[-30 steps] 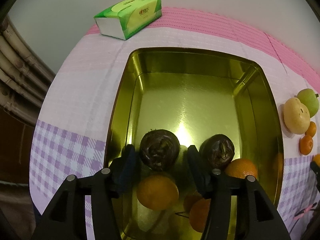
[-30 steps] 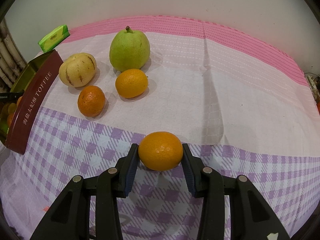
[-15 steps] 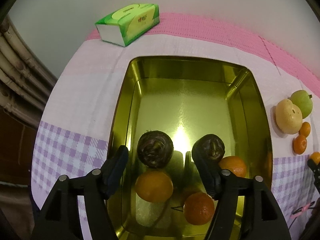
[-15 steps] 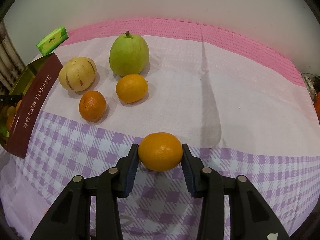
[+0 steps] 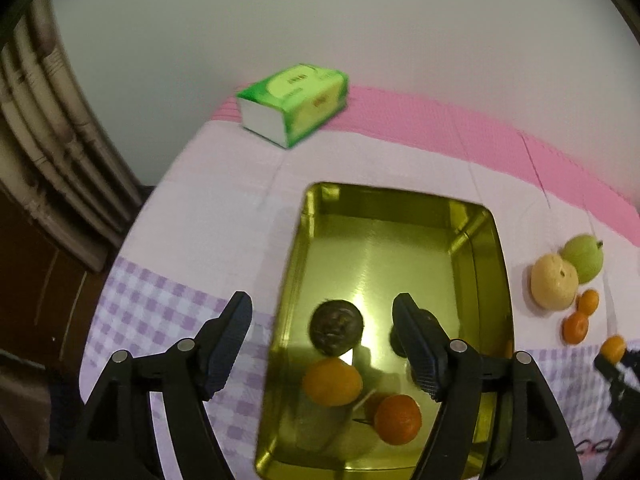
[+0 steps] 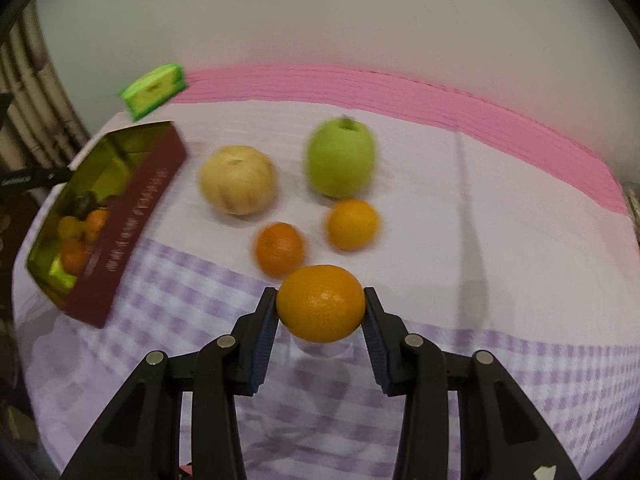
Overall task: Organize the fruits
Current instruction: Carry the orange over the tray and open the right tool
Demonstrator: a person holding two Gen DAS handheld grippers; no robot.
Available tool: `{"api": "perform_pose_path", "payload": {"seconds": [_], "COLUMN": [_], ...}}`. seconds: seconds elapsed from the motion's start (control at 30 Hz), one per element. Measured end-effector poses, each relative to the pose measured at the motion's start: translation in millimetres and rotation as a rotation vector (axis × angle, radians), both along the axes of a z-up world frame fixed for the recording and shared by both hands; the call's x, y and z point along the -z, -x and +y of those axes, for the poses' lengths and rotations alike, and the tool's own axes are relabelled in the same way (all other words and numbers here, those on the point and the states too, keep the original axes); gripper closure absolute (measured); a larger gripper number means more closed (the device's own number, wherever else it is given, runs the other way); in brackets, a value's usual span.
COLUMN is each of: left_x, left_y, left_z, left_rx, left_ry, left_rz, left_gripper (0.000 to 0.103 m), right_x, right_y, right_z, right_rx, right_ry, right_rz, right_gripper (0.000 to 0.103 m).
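My right gripper (image 6: 320,307) is shut on an orange (image 6: 320,302) and holds it above the checked cloth. Beyond it lie two smaller oranges (image 6: 279,248) (image 6: 353,224), a yellow melon (image 6: 238,179) and a green pear (image 6: 341,158). The gold tin (image 6: 132,216) stands at the left, with fruit inside. My left gripper (image 5: 322,316) is open and empty, raised above the tin (image 5: 400,208). In the tin lie a dark fruit (image 5: 337,327), a second one (image 5: 400,340) half hidden by my right finger, and two oranges (image 5: 332,381) (image 5: 398,419).
A green tissue pack (image 5: 294,102) lies at the table's far edge by the wall; it also shows in the right wrist view (image 6: 154,90). Pipes (image 5: 48,128) run down the left. The other gripper (image 5: 618,364) shows at the left wrist view's right edge.
My left gripper has opened wide and drawn up and back from the tin, leaving the dark fruit inside. My right gripper has lifted the orange and swung toward the tin.
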State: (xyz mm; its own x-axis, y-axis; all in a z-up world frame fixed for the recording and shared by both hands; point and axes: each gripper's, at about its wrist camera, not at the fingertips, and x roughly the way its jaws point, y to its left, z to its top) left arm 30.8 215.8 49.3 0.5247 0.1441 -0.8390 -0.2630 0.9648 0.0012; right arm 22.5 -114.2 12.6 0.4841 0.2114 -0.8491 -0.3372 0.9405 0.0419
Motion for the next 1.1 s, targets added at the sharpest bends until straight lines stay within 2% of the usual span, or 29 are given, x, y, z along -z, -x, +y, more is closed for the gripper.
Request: {"api": "perform_pose_path", "payload": {"seconds": [0.27,0.4,0.53,0.77,1.1], "left_x": [-5,-1,3,5,9], "left_y": [25,39,51,63,62], "left_z": [29,41,52,67,73], "left_rx": [-0.114,-0.162,-0.191,-0.256,-0.266], "left_ry": [0.004,0.009,0.026,0.033,0.059], "left_rz": [-0.001,0.012,0.025,0.031,0.045], "left_gripper": [0.029,0.029,0.029,0.029,0.028], "right_x": [-19,-21,-16,-3,14], "right_y": [9,17,24,27,20], "right_z": [85,134,169,201,219], "right_rx": [-0.213,-0.336,-0.414,-0.488,-0.516], "right_ry": [-0.053,-0.049,-0.025,0.024,0.071], "right_rz": [0.009,0.007,0.007,0.015,0.046], "right_gripper": [0.065,0.065,0.064,0.064,0.064]}}
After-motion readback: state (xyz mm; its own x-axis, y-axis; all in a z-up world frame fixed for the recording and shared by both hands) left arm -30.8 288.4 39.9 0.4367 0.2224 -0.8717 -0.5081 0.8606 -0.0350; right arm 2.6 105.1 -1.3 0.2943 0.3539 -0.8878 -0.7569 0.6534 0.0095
